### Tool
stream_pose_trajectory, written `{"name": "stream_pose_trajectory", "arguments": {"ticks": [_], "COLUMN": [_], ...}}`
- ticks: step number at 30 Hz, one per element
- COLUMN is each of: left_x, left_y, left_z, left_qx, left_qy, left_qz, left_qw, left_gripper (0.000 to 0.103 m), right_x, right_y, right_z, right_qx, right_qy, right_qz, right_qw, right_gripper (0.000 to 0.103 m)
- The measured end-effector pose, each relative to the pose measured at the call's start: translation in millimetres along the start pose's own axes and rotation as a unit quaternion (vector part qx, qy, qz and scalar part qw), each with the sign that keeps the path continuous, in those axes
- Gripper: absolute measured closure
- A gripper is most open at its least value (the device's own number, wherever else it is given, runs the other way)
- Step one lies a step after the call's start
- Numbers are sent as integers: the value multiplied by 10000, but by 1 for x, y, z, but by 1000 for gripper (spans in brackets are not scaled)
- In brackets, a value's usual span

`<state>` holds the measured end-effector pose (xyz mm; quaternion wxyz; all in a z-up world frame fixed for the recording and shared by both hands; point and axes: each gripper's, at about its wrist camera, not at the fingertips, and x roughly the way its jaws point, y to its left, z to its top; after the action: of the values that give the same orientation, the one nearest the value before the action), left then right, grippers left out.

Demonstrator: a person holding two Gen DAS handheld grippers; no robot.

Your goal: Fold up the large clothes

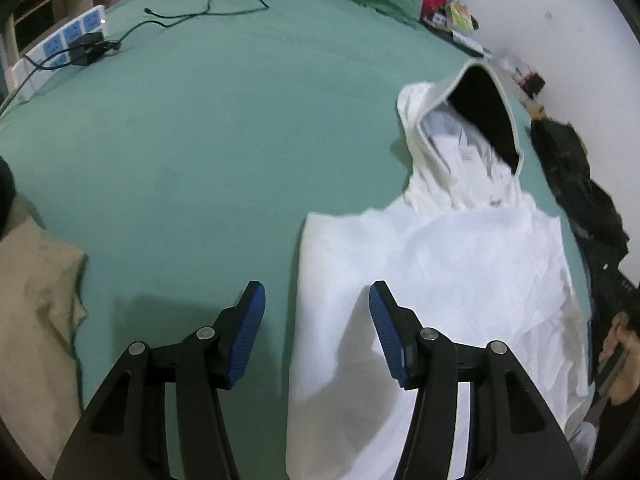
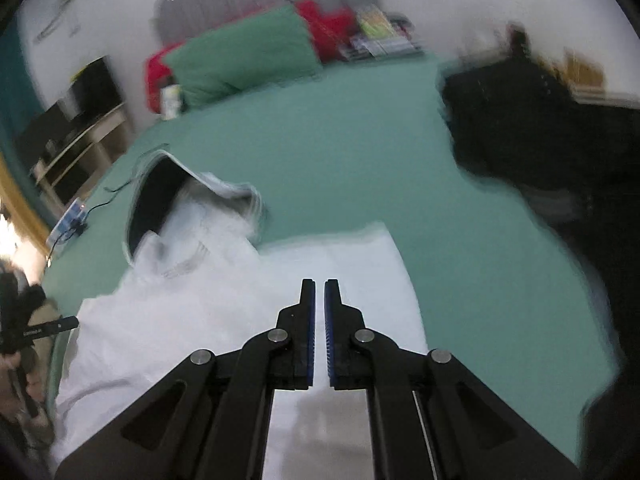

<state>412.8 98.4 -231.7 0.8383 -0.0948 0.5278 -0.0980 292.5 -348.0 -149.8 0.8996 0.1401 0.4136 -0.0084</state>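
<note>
A white hooded top [image 1: 460, 264] lies spread on the green bed [image 1: 224, 128], its sides folded in and its hood [image 1: 472, 120] pointing away with a dark lining showing. My left gripper [image 1: 317, 304] hovers over the top's left edge, open, nothing between its blue pads. In the blurred right wrist view the same white top [image 2: 224, 312] lies below my right gripper [image 2: 319, 292], which is shut with only a thin gap between the pads and nothing in it. The hood [image 2: 176, 200] lies to the left there.
A dark garment [image 1: 576, 200] lies along the bed's right edge by the wall; it shows as a black heap [image 2: 532, 128] in the right wrist view. A beige cloth [image 1: 36, 304] sits at left. A power strip [image 1: 60, 46] with cables lies far left. Green pillow [image 2: 244, 60] at the head.
</note>
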Motion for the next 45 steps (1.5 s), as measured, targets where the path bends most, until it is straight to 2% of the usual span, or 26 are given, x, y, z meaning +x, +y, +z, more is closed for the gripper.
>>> {"name": "stream_pose_trajectory", "arguments": {"ticks": [3, 6, 8, 9, 10, 11, 12, 15, 17, 19, 21, 23, 25, 28, 32, 34, 38, 41, 45], "left_x": [2, -5, -9, -10, -11, -11, -11, -10, -10, -11, -14, -16, -17, -19, -23, -22, -18, -20, -6], "left_y": [-2, -1, 0, 1, 3, 4, 5, 9, 10, 12, 14, 16, 19, 21, 21, 22, 24, 14, -2], "left_z": [-2, 0, 1, 1, 1, 1, 1, 2, 2, 3, 3, 4, 4, 7, 8, 9, 8, 5, 1], "left_qx": [-5, -73, -89, -107, -128, -162, -192, -201, -186, -204, -233, -276, -330, -376, -297, -294, -375, -80, 282], "left_qy": [-22, -203, -339, -376, -392, -405, -404, -364, -373, -398, -452, -530, -662, -703, -823, -790, -719, -918, -702], "left_qz": [71, 44, 62, 82, 89, 85, 70, 45, 68, 61, 39, 31, -46, -57, 154, 186, 126, 77, 100], "left_qw": [10000, 9998, 9994, 9992, 9991, 9990, 9990, 9991, 9991, 9990, 9987, 9982, 9972, 9968, 9960, 9963, 9966, 9957, 9971], "left_gripper": [46, 46, 46, 46, 46, 46, 46, 46, 46, 46, 46, 46, 46, 46, 46, 46, 46, 46, 46], "right_x": [10, 13, 15, 18, 21, 25, 33, 64, 71, 75, 77, 75, 73, 63, 31, 10, -16, -19, 0], "right_y": [-30, -40, -38, -35, -30, -25, -20, -11, -8, 4, 14, 19, 23, 24, 24, 24, 18, 4, -15], "right_z": [-21, -16, -7, 0, 6, 10, 14, 13, 10, 5, -2, -6, -7, -5, 2, 5, 7, -2, -22], "right_qx": [458, 534, 496, 457, 377, 294, 180, 56, 33, -278, -614, -803, -1019, -1215, -1330, -1461, -1434, -1346, -1139], "right_qy": [293, 274, 175, 139, 109, 111, 178, 529, 528, 472, 527, 503, 482, 405, 63, -138, -257, -65, 342], "right_qz": [-11, 72, 191, 213, 227, 228, 240, 157, 113, -114, -496, -552, -596, -623, -744, -857, -912, -894, -885], "right_qw": [9985, 9982, 9984, 9986, 9990, 9992, 9994, 9985, 9985, 9984, 9955, 9940, 9918, 9898, 9883, 9855, 9851, 9868, 9890], "right_gripper": [98, 96, 89, 78, 61, 51, 34, 33, 37, 78, 83, 88, 101, 101, 101, 101, 101, 101, 101]}}
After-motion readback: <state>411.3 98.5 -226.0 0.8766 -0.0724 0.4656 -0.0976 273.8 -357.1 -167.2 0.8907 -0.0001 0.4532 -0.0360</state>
